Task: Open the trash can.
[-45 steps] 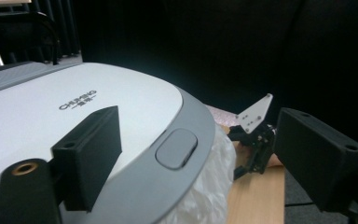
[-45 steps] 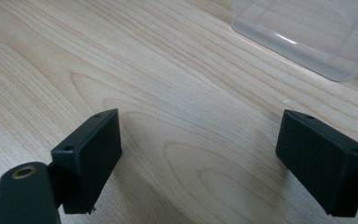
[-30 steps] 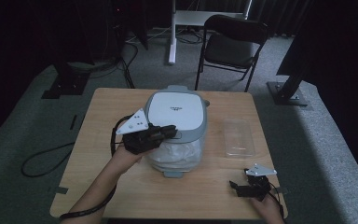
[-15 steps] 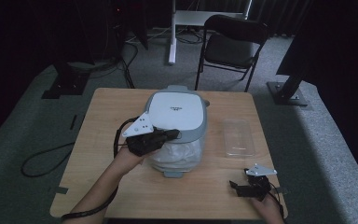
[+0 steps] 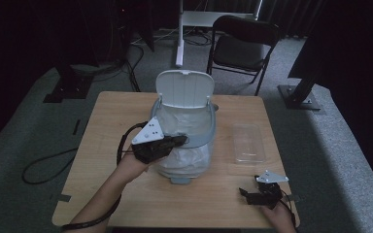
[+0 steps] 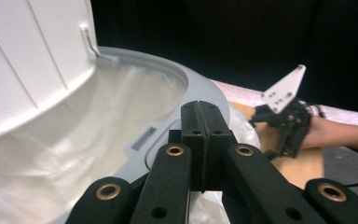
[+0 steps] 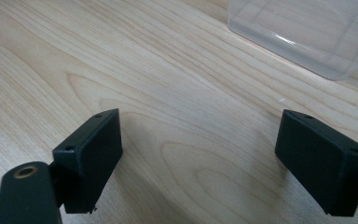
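From above, my left gripper sits mid-frame at the bin's grey rim, lid upright. My left gripper view reveals its jaws pressed together, pinching nothing. My right gripper hangs spread over bare table, a clear container upper right.

Dim room in the high view: black across the top and down the right edge, with a pale band of light on the carpet at right and the table only softly lit. The left gripper view is brighter, its white lid nearly washed out at upper left, the liner blurred. The right gripper view shows evenly lit, sharp wood grain, with soft shadows beneath the jaws.
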{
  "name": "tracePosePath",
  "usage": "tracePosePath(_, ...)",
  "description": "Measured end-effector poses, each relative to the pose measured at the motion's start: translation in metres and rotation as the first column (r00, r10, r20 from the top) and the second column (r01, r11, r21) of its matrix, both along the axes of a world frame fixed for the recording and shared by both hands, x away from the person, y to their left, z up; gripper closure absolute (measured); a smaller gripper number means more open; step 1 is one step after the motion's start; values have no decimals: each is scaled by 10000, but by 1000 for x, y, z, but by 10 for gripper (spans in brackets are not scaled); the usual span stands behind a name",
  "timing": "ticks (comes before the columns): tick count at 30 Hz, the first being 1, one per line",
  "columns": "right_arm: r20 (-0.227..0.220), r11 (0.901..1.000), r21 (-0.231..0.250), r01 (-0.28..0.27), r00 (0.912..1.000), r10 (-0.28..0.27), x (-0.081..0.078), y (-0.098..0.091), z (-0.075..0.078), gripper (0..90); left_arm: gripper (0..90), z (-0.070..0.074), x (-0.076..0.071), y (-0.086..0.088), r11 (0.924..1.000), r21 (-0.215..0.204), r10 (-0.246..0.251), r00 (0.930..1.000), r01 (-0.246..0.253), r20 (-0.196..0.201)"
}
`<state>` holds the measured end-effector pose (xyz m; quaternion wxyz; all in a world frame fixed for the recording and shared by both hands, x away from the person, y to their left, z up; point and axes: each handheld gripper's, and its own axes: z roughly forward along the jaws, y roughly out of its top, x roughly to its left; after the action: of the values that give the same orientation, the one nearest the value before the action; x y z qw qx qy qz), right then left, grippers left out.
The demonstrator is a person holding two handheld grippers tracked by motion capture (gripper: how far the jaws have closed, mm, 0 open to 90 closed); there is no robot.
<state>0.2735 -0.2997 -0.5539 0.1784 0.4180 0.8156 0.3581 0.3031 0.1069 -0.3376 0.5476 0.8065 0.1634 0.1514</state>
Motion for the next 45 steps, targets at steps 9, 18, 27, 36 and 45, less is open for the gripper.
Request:
tracePosePath(9, -1, 10000, 0, 0, 10000, 0, 0, 0, 0, 140, 796, 2, 6, 8, 9984, -536, 126, 9988, -152, -479)
tracePosePath(18, 6, 10000, -4, 2, 10000, -2, 0, 0, 0, 140, 624, 3, 6, 18, 9950, -815, 544, 9975, -580, -454)
tracePosePath(27, 8, 10000, -19, 3, 10000, -3, 0, 0, 0, 140, 504, 6, 6, 34, 9881, -770, 1289, 9900, -1331, -577)
tracePosePath(36, 11, 10000, -35, 33, 10000, -33, 0, 0, 0, 140, 452, 2, 7, 49, 9800, -623, 1853, 9807, -1891, -629)
tracePosePath(45, 13, 10000, -30, 46, 10000, -46, 0, 0, 0, 140, 397, -10, 7, 72, 9623, -363, 2663, 9607, -2697, -786)
